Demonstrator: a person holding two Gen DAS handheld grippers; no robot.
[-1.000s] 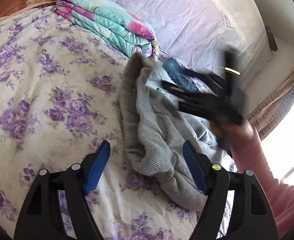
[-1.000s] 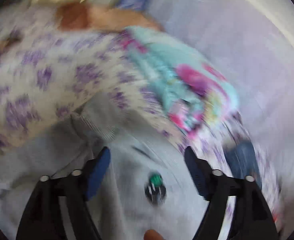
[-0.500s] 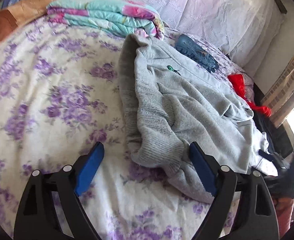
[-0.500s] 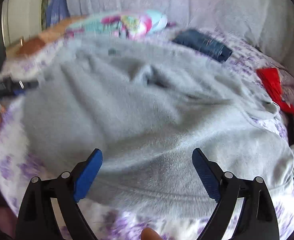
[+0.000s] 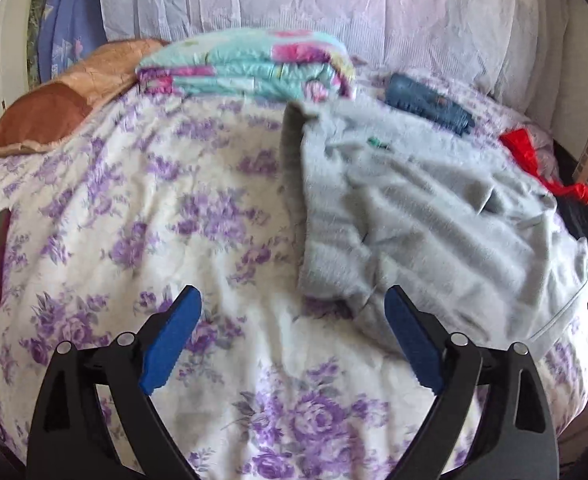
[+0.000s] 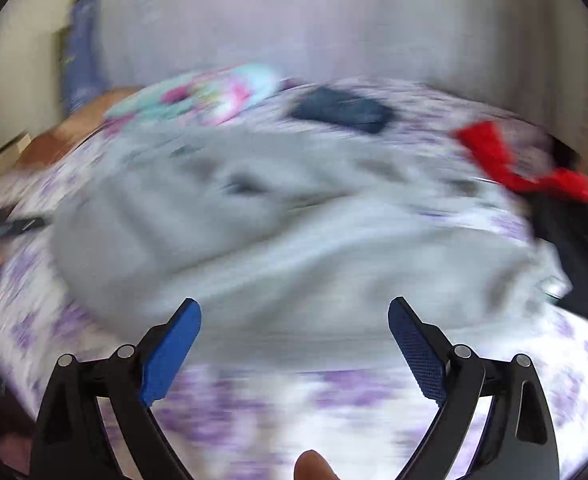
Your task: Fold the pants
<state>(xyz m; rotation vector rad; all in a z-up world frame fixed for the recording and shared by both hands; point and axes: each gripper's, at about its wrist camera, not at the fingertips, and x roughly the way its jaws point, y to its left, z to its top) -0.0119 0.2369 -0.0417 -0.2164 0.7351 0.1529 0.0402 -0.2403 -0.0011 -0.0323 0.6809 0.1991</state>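
Observation:
Grey pants lie crumpled across the right half of the flowered bed sheet, with a ribbed edge along their left side. My left gripper hovers over the sheet at their near left corner. Its jaws are opening, and only the tip of a grey fold shows between the blue pads, untouched. The right wrist view is blurred by motion. There the pants fill the middle, and my right gripper stands open above their near edge, holding nothing.
A folded turquoise and pink quilt and an orange pillow lie at the head of the bed. Folded jeans, a red cloth and dark clothing sit right of the pants. A fingertip shows at the bottom edge.
The left gripper let the grey fold out from between its pads, drew back over the sheet and widened. The right gripper swung from beside the quilt to the pants' near edge.

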